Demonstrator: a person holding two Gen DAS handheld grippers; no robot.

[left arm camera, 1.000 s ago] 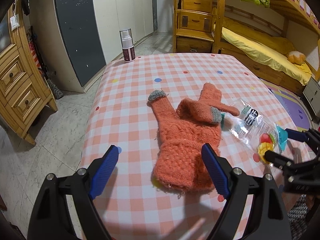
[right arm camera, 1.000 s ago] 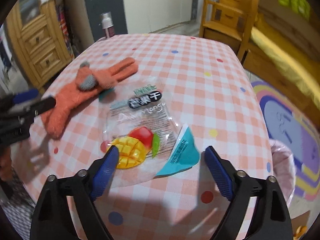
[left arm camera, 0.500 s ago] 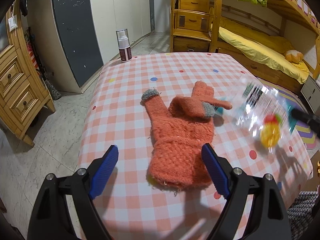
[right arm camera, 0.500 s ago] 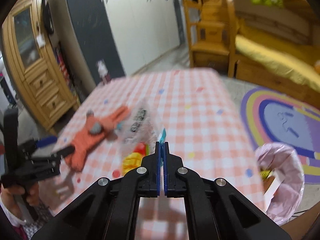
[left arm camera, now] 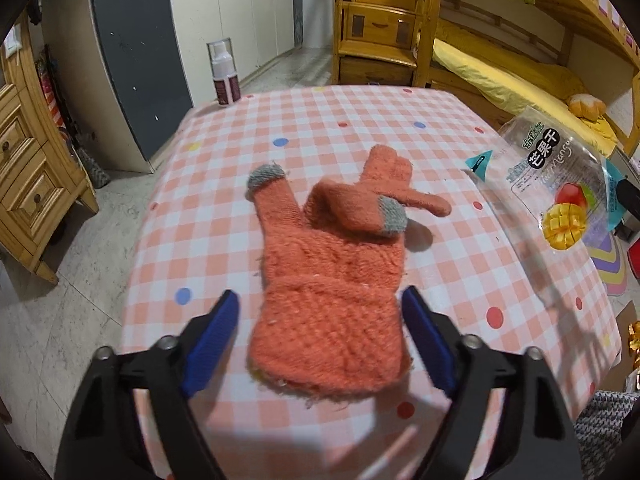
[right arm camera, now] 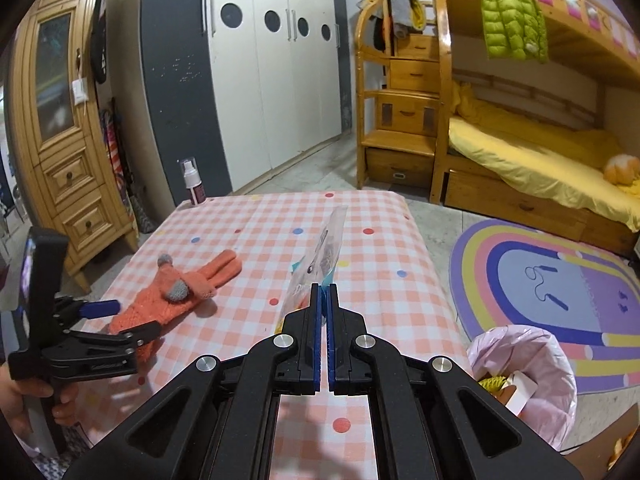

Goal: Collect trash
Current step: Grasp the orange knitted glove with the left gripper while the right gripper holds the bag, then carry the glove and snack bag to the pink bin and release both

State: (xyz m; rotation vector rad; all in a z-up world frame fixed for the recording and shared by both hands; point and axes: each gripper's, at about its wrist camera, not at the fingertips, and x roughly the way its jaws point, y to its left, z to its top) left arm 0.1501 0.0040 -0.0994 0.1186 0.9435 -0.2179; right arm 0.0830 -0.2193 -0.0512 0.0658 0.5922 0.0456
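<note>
Wrapper [right arm camera: 320, 256] pinched in right claw [right arm camera: 324, 294], off table [right arm camera: 372, 276].

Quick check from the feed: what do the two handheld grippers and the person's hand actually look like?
Both the left gripper and the right gripper are matte black angular linkages with silver pivot bolts and blue ribbed finger pads. The left one carries a tall black upright block. A bare hand grips its handle; no cables visible.

Even indoor light, soft shadows on the tablecloth [left arm camera: 360, 120], strong fisheye bending and dark vignetted corners.
</note>
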